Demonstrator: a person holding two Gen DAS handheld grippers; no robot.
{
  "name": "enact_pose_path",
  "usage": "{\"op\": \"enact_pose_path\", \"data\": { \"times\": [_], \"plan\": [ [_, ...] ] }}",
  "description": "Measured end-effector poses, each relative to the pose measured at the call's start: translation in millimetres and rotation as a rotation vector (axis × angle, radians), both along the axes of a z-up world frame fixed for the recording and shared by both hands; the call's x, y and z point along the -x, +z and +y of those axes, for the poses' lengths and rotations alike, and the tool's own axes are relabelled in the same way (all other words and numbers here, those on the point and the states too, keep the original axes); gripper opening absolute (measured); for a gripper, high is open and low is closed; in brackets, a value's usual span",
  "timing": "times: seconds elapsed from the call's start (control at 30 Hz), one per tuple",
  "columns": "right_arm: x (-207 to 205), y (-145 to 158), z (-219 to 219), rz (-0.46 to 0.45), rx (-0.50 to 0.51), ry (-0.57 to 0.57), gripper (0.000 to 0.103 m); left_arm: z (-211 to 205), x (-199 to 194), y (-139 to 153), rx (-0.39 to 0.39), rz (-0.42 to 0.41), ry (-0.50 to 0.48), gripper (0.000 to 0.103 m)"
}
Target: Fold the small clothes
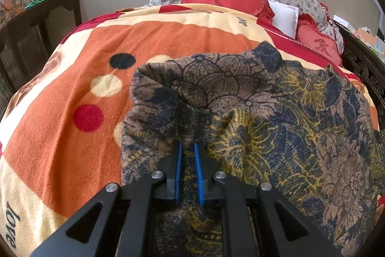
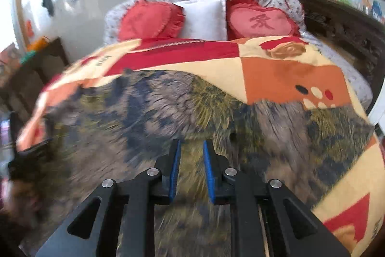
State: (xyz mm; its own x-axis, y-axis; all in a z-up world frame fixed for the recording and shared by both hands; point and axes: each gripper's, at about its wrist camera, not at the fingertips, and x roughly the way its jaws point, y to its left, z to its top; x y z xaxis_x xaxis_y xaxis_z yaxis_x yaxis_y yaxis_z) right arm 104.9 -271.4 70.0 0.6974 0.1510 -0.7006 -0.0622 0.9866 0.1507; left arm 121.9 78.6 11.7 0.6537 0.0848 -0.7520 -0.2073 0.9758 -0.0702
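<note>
A small floral garment (image 1: pixel 276 117), printed in navy, tan and yellow, lies spread and rumpled on the orange and cream blanket (image 1: pixel 72 93). My left gripper (image 1: pixel 187 145) has its blue pads a narrow gap apart, with a bunched fold of the garment between them near its left edge. In the right wrist view the same garment (image 2: pixel 149 112) is motion-blurred and fills the lower frame. My right gripper (image 2: pixel 191 143) sits over it with its blue pads a small gap apart and cloth showing between them.
The blanket (image 2: pixel 288 81) covers a bed. Two red heart cushions (image 2: pixel 149 21) and a white pillow (image 2: pixel 204 17) rest against a floral bolster at the head. Dark wooden furniture (image 1: pixel 36 35) stands to the left, and a carved dark frame (image 2: pixel 341 25) to the right.
</note>
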Motion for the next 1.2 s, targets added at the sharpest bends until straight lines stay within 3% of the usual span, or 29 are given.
{"op": "enact_pose_path", "data": {
  "times": [0.07, 0.13, 0.2, 0.27, 0.37, 0.5, 0.57, 0.63, 0.7, 0.73, 0.77, 0.83, 0.97, 1.03, 1.1, 1.13, 1.2],
  "plan": [
    [10.2, -5.9, 5.3, 0.019, -0.007, 0.072, 0.032, -0.5, -1.2, 0.0, -0.013, 0.003, 0.001, 0.011],
    [9.9, -23.6, 18.5, 0.084, 0.135, 0.133, 0.032, -1.5, -0.9, 0.3, -0.023, 0.004, 0.001, 0.011],
    [2.3, -49.3, 14.0, 0.216, 0.254, 0.119, 0.030, -0.1, -0.7, 0.4, -0.011, 0.002, 0.001, 0.011],
    [8.2, -44.2, -6.7, 0.206, 0.217, 0.062, 0.020, 1.8, -0.9, 0.4, 0.003, 0.000, 0.002, 0.011],
    [15.4, -29.5, -21.9, 0.210, 0.164, -0.016, 0.020, 1.7, -1.2, 0.4, -0.011, 0.003, 0.002, 0.011],
    [16.6, -7.0, -5.4, 0.118, 0.054, 0.042, 0.023, 0.5, -1.6, 0.3, -0.024, 0.006, 0.002, 0.011],
    [9.8, -4.7, 11.8, 0.072, 0.050, 0.081, 0.028, 0.7, -1.6, 0.3, -0.020, 0.005, 0.002, 0.011],
    [0.0, -15.2, 18.2, 0.098, 0.088, 0.107, 0.029, 1.0, -1.6, 0.3, -0.014, 0.004, 0.002, 0.011],
    [-10.5, -40.0, 10.4, 0.175, 0.223, 0.048, 0.029, 0.2, -1.3, 0.4, -0.013, 0.003, 0.003, 0.011],
    [-10.5, -45.2, -1.3, 0.187, 0.196, 0.021, 0.023, -0.2, -1.4, 0.4, -0.017, 0.004, 0.003, 0.011],
    [-7.7, -40.1, -12.8, 0.166, 0.117, -0.007, 0.022, -0.8, -1.6, 0.4, -0.022, 0.005, 0.003, 0.011],
    [-6.3, -27.1, -20.8, 0.150, 0.055, -0.055, 0.022, -2.0, -2.2, 0.3, -0.032, 0.008, 0.004, 0.011],
    [-17.7, -2.0, -9.3, 0.018, 0.094, -0.044, 0.030, -5.5, -2.7, 0.3, -0.056, 0.012, 0.005, 0.011],
    [-37.6, -9.0, -8.7, 0.038, 0.086, -0.057, 0.032, -3.5, -2.4, 0.1, -0.043, 0.011, 0.004, 0.011],
    [-65.8, -38.6, -17.9, 0.165, 0.130, -0.127, 0.033, -1.7, -2.4, -0.2, -0.027, 0.009, 0.004, 0.011],
    [-67.0, -43.0, -22.0, 0.157, 0.122, -0.142, 0.039, -0.9, -2.3, -0.2, -0.022, 0.008, 0.004, 0.011],
    [-64.3, -37.7, -25.3, 0.149, 0.100, -0.165, 0.041, 0.0, -2.3, -0.3, -0.019, 0.008, 0.003, 0.011]
  ]
}}
